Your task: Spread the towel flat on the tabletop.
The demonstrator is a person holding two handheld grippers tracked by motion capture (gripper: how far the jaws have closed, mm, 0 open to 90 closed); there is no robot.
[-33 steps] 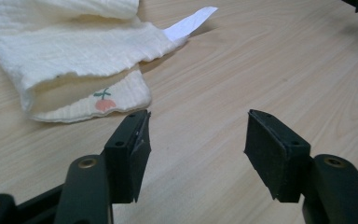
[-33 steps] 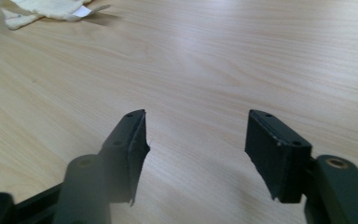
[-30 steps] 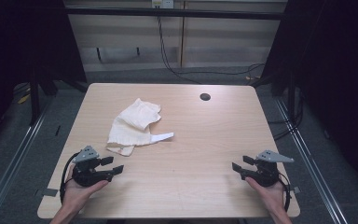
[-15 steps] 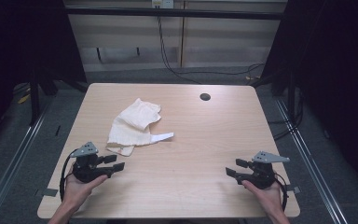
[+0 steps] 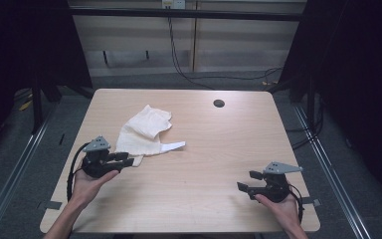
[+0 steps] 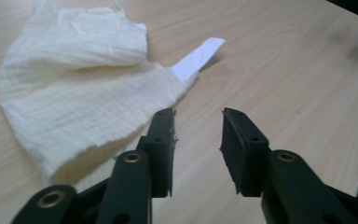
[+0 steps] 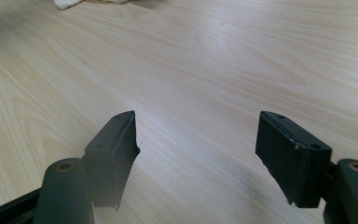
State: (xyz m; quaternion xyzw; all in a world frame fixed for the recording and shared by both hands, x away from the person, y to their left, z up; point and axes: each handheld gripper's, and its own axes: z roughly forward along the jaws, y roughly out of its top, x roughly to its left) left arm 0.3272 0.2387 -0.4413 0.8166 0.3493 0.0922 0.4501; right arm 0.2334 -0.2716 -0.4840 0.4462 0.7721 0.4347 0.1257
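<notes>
A crumpled cream cloth (image 5: pixel 144 132) with a white tag (image 5: pixel 171 147) lies on the left half of the wooden table (image 5: pixel 209 144). My left gripper (image 5: pixel 127 159) hovers at the cloth's near edge, its tips just short of the fabric. In the left gripper view the cloth (image 6: pixel 74 93) lies left of and beyond the jaws, the tag (image 6: pixel 198 58) straight ahead; the left gripper (image 6: pixel 198 119) has just been closing, with only bare wood between its jaws. My right gripper (image 5: pixel 246 181) is low at the near right corner. There the right gripper (image 7: pixel 196 123) has just been opening wide over bare wood.
A small round hole (image 5: pixel 219 103) sits near the table's far edge. Dark frame posts stand on both sides and cables run over the floor behind. A bit of the cloth (image 7: pixel 67 3) shows at the top of the right gripper view.
My left gripper has moved away from the person toward the cloth's near edge and its jaws have narrowed. The right gripper has shifted slightly left and its jaws stand wider.
</notes>
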